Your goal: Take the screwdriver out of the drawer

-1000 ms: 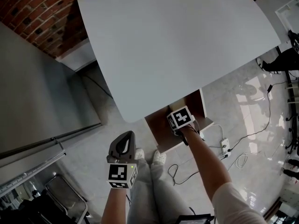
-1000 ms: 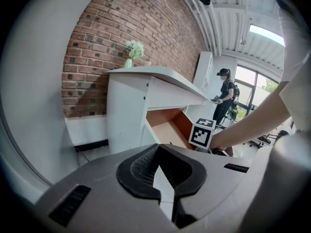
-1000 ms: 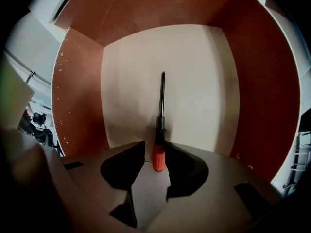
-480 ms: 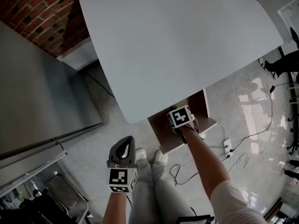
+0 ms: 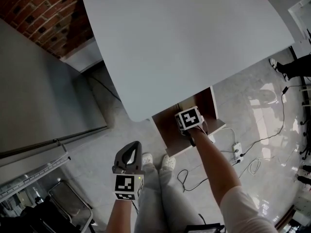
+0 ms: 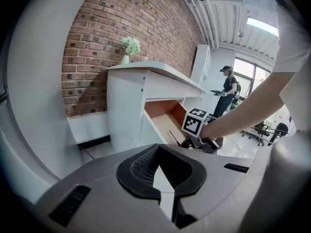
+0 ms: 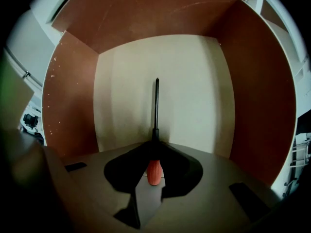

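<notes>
- Right gripper view: your right gripper (image 7: 154, 142) has its jaws closed on the screwdriver (image 7: 156, 113), pinching it where the orange handle meets the shaft. The shaft points away from you, inside the drawer (image 7: 194, 86).
- Your left gripper (image 6: 159, 154) has its jaws pressed together with nothing between them.
- From the head view, your bare right forearm (image 5: 214, 169) stretches forward and down into the open drawer under the white table (image 5: 194, 38). Your left hand hangs low beside your legs (image 5: 160, 193), its gripper aimed forward.
- Against a second ago, both grippers have hardly shifted and the drawer stands just as open.
</notes>
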Demonstrator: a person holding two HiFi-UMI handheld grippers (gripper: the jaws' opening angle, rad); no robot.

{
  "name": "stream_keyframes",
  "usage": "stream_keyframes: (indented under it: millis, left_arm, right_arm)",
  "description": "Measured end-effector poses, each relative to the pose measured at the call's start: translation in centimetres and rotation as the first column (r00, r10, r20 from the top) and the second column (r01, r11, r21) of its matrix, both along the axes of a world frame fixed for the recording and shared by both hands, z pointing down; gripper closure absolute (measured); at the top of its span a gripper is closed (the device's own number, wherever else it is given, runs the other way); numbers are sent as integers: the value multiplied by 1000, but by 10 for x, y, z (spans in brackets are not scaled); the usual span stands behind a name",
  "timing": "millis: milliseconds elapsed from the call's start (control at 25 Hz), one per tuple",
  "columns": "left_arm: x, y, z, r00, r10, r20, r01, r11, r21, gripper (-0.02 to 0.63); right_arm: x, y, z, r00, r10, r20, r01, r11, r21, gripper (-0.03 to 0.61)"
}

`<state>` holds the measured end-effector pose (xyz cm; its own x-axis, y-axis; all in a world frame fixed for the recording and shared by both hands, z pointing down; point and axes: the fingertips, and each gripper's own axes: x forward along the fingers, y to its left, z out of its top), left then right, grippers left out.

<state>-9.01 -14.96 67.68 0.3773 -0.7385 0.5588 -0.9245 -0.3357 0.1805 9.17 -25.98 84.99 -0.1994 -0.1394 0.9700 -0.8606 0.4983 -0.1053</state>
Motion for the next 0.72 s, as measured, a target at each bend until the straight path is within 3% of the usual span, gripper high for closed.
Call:
stream_keyframes:
  millis: [280, 720]
  left_arm:
    - [5, 2, -20, 1000, 18, 4, -18, 1000, 11, 606]
    - [33, -4, -41, 999, 31, -9, -30, 998, 57, 606]
  right_arm:
    - [3, 6, -43, 997, -9, 71, 4, 998, 69, 511]
    - [21, 34, -122, 943, -39, 330, -43, 971, 237, 511]
